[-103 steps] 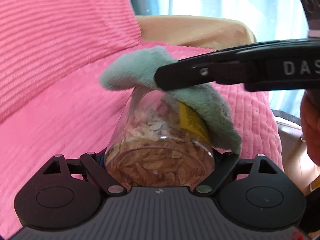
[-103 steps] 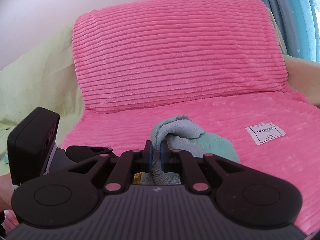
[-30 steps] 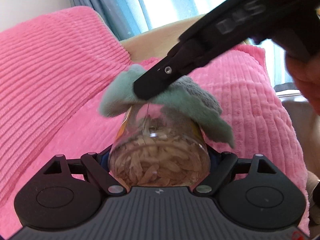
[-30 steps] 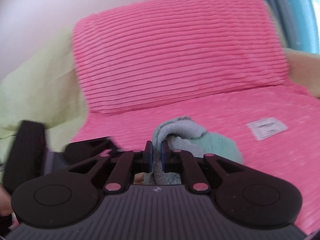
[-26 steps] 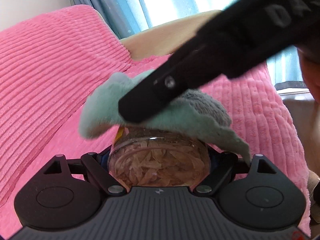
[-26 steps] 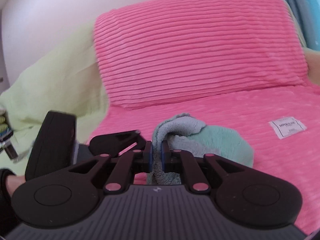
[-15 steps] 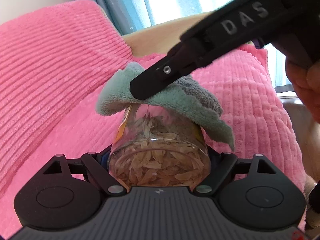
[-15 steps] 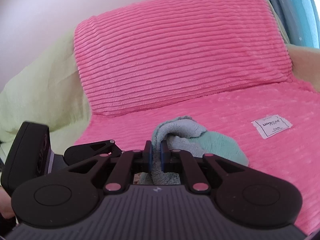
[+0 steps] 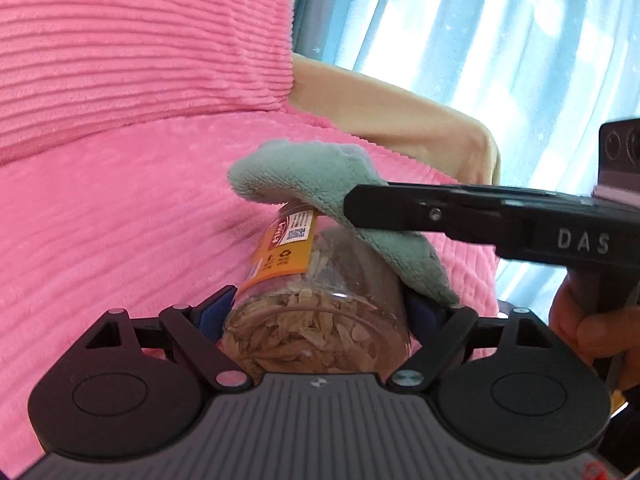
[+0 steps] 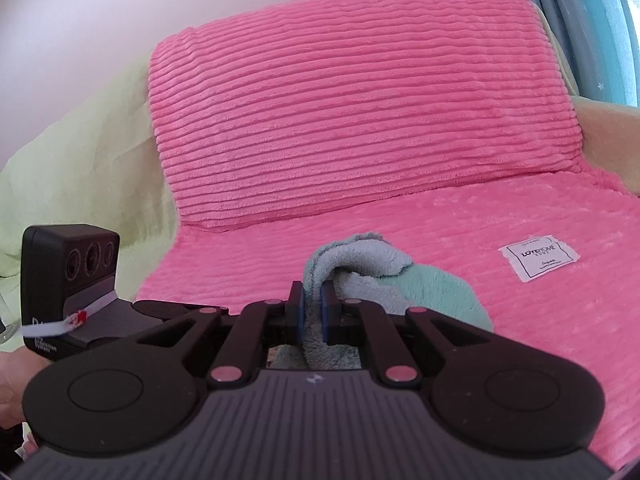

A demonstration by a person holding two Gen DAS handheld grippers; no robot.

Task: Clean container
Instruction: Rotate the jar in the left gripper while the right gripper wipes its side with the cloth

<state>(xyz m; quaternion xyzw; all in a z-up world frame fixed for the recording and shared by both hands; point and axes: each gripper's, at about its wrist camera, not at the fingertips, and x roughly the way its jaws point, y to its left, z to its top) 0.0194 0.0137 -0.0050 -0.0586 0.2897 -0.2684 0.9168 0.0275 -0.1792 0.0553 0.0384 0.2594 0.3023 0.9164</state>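
A clear plastic jar [image 9: 320, 304] full of pale flakes, with an orange label [image 9: 286, 250], lies pointing away between the fingers of my left gripper [image 9: 316, 312], which is shut on its lower end. A mint-green cloth [image 9: 320, 184] drapes over the jar's far end and right side. My right gripper [image 10: 313, 300] is shut on a fold of that cloth [image 10: 360, 268]; in the left wrist view it reaches in from the right as a black arm [image 9: 460, 212] pressing the cloth onto the jar. The jar's lid is hidden under the cloth.
A pink ribbed cover [image 10: 520, 320] lies over the sofa seat, with a matching pink back cushion [image 10: 352, 108] and a white tag [image 10: 538, 256]. A pale green throw [image 10: 80, 152] sits at left, a beige armrest [image 9: 400, 120] and blue curtains [image 9: 500, 32] at right. A hand [image 9: 592, 320] holds the right gripper.
The jar has turned so its orange label now faces up-left. The right gripper has levelled out and the cloth has slid toward the jar's right side and far end.
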